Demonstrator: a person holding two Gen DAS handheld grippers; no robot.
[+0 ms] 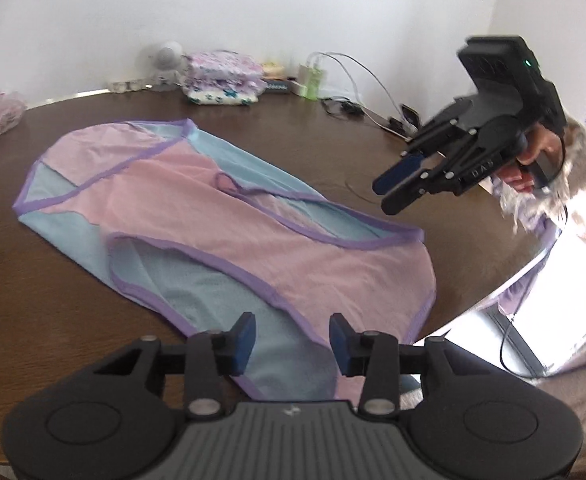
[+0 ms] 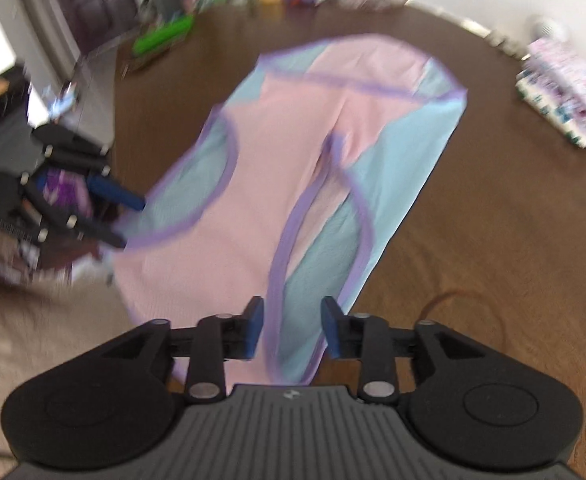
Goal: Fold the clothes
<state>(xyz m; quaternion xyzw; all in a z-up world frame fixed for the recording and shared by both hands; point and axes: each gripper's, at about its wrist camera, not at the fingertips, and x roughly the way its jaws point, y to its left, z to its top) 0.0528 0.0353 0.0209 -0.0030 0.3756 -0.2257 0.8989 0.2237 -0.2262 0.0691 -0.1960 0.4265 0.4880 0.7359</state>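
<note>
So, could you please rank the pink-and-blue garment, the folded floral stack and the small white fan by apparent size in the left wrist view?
1. pink-and-blue garment, by far.
2. folded floral stack.
3. small white fan.
The stack and fan sit farther from the camera, so they look smaller than they are.

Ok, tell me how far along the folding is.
Barely begun. Done: the pink and blue garment lies spread flat on the brown table, and a stack of folded clothes sits by the wall. In hand: nothing; the left gripper is open over the near hem, the right gripper is in the air at the side, holding no cloth. Left: every fold of this garment.
</note>
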